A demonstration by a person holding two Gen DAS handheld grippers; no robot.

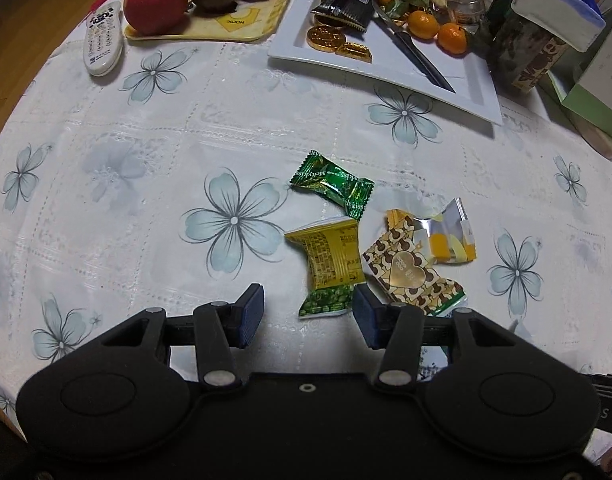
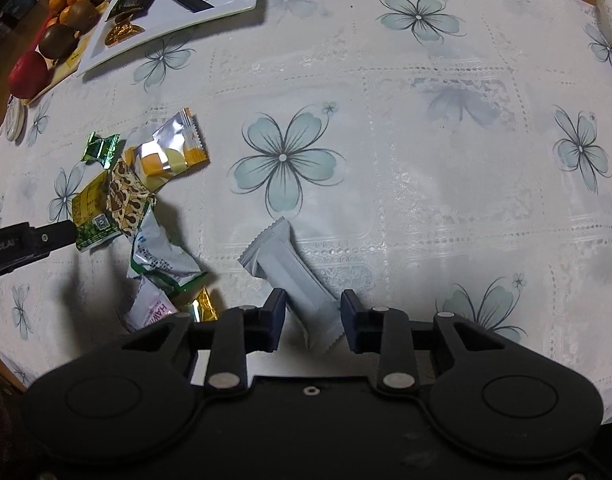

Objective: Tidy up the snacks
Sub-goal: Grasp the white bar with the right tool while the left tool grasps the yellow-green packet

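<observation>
Several wrapped snacks lie on the flowered tablecloth. In the left wrist view my left gripper is open, its jaws on either side of the near end of a yellow-green packet. A green candy, a brown heart-print packet and a silver-yellow packet lie just beyond. In the right wrist view my right gripper is open around the near end of a pale grey bar packet. The snack pile and the left gripper's finger show at the left.
A white tray at the back holds gold coins, a black packet, a knife and mandarins. A yellow plate with an apple and kiwis and a white remote stand at back left. Boxes stand at back right.
</observation>
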